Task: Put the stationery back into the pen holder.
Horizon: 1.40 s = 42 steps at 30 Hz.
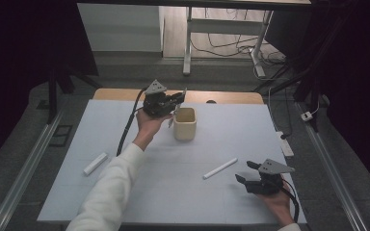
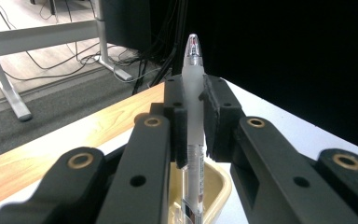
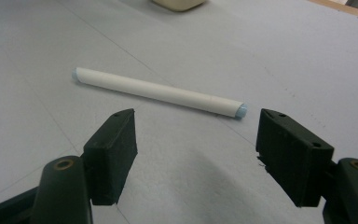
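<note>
Item count on the worktop (image 1: 173, 163): one cream cup (image 1: 185, 123), two white pens lying flat, and one frosted pen (image 2: 193, 116) held in a claw. The first white pen (image 1: 220, 168) lies nearer the person than the cup, toward the right claw. The second white pen (image 1: 95, 163) lies well apart from the cup, toward the left edge. No legible writing is visible on any item.

Left claw (image 1: 176, 103): jaws pressed onto the frosted pen, which stands upright with its lower end inside the cup.

Right claw (image 3: 196, 154): jaws spread wide, holding nothing, just short of the first white pen.
</note>
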Each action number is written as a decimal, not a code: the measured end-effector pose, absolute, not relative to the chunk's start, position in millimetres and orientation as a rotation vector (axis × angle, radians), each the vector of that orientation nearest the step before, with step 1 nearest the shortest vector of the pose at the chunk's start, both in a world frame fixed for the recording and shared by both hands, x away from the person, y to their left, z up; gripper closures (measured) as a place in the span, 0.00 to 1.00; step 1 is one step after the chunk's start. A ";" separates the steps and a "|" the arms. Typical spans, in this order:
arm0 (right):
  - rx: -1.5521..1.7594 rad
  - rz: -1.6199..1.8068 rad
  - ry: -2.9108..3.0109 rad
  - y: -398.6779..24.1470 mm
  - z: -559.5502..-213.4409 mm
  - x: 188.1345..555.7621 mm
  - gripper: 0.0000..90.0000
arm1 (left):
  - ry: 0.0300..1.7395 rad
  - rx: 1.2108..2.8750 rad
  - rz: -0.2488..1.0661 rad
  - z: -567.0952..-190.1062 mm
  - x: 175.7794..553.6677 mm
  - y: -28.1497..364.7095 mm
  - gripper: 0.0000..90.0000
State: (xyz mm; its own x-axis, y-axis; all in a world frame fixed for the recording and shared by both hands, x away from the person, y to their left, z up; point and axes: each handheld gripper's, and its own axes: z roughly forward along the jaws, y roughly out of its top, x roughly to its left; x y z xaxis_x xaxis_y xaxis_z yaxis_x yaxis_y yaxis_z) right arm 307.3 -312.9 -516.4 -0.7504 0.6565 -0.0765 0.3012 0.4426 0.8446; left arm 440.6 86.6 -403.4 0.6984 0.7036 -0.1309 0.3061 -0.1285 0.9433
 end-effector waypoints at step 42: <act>0.805 1.193 2.323 -313.0 -519.2 306.4 0.31 | 0.820 1.670 0.435 -400.1 478.8 62.6 0.85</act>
